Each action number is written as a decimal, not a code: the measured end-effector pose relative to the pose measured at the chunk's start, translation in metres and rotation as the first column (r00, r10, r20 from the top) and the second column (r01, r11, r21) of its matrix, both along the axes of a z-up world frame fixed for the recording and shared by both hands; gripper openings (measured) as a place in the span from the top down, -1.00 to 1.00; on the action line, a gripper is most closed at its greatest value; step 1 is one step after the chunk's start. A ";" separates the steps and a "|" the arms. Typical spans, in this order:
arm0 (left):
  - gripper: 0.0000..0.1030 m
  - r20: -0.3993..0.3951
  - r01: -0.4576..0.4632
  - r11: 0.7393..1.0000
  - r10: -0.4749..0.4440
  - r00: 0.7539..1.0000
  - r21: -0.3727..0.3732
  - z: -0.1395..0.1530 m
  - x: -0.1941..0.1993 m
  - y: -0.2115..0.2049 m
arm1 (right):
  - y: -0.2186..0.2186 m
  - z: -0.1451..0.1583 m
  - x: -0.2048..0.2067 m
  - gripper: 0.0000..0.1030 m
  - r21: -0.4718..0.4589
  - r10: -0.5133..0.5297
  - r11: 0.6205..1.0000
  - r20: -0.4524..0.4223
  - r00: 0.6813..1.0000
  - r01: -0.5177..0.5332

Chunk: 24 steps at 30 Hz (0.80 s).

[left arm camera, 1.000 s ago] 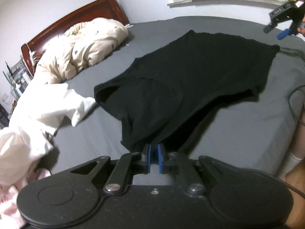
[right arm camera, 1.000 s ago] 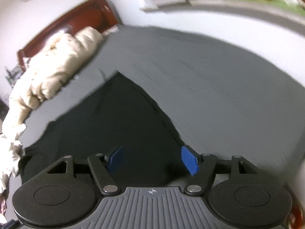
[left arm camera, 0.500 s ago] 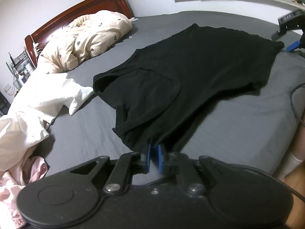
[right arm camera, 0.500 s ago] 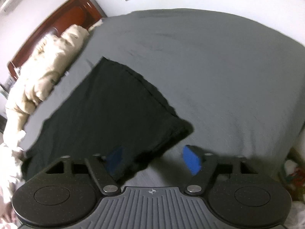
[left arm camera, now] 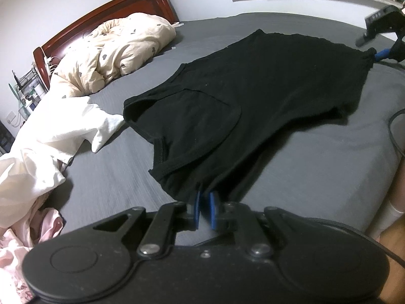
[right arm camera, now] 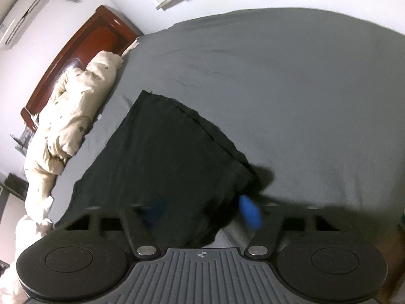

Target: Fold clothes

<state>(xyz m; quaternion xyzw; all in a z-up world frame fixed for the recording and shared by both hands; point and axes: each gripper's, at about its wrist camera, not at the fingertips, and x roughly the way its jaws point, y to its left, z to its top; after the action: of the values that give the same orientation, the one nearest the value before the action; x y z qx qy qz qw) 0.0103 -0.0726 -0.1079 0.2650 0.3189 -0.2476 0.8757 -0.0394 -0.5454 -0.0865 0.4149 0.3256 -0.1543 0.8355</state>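
Jaws of the left gripper (left arm camera: 204, 209) pinched on the near edge of the black T-shirt (left arm camera: 253, 96) spread on the grey bed (left arm camera: 329, 152); right gripper (right arm camera: 202, 211) jaws just closing around its far corner, contact blurred.

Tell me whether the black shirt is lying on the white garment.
No: the black shirt lies on the grey sheet, beside the white garment.
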 end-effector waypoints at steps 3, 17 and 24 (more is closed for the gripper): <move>0.84 0.003 -0.004 1.000 0.004 1.000 -0.014 0.001 0.001 0.001 | -0.002 -0.004 0.000 0.46 0.000 -0.018 1.000 -0.006 1.000 0.018; 0.85 0.117 -0.031 0.989 0.049 0.992 -0.146 0.059 0.051 -0.003 | 0.011 0.050 0.036 0.93 -0.110 0.072 0.992 0.159 0.985 -0.055; 0.85 0.115 -0.078 0.973 0.105 0.988 -0.215 0.078 0.093 -0.008 | 0.011 0.073 0.092 0.93 -0.126 0.104 0.989 0.185 0.977 -0.082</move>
<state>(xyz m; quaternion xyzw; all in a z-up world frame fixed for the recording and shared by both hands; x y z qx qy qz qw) 0.1034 -0.0802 -0.0295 0.1710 0.2472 -0.2221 0.9275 0.0524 -0.5340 -0.0138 0.3620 0.2533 -0.0935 0.8922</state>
